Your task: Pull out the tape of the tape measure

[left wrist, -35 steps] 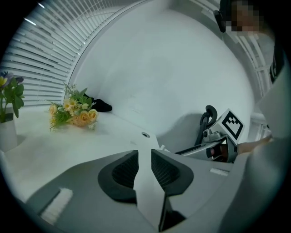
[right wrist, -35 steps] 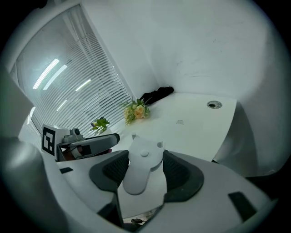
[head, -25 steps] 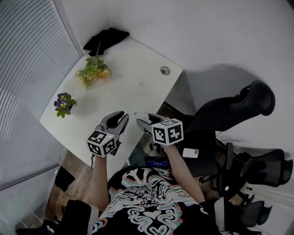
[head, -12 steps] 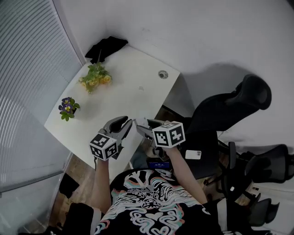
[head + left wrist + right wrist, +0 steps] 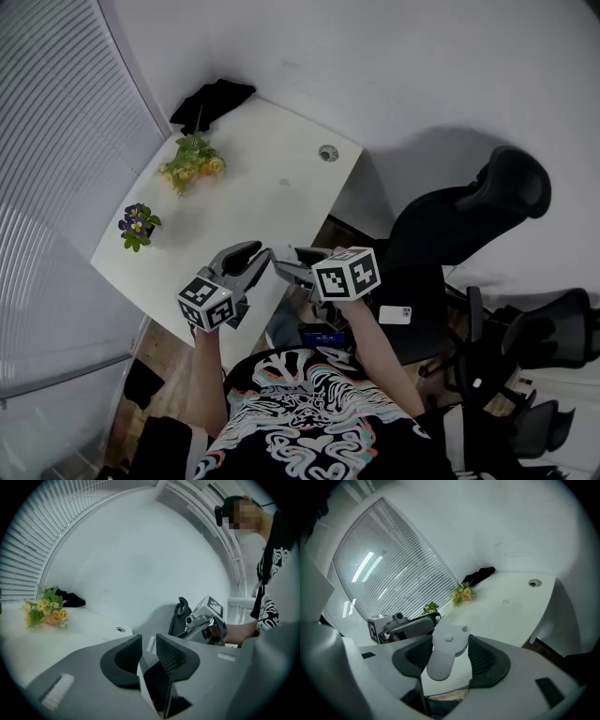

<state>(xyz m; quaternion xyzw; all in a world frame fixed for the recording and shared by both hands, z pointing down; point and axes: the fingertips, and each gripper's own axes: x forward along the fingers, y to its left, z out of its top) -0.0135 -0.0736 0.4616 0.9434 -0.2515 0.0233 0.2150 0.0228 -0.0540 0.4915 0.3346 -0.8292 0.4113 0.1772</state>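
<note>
moved: not much tbh. The left tongs [image 5: 149, 643] and right tongs [image 5: 450, 641] both sit a touch higher against the desk [image 5: 272, 178] edge than a second back. The left tips have crept in closer to the right pair. The left jaws have also just eased open a hair.
left tongs: narrow, only a slim gap between the pads. A white bit shows in that gap right at the tips. It looks like the near end of the tape measure [image 5: 445, 658], but I can't tell if the pads touch it.
right tongs: clamped on the tape measure, a pad pressing each side.
tape measure: white rounded body with two small round studs near its top, sticking up out of the right jaws. It's held in the air around the middle of the head view, just off the desk's near edge.
pair: side by side at lower centre of the head view, left tips just beside the tape measure's top.
desk: white, upper left of the head view. Yellow flowers [image 5: 192, 159] near the far end, purple flowers [image 5: 138, 225] at the left edge, black cloth [image 5: 211, 101] on the far corner, a round hole [image 5: 327, 152] by the right edge.
around: black chairs [image 5: 469, 220] on the right, a phone [image 5: 394, 314] lying on a dark surface just right of the right tongs.
</note>
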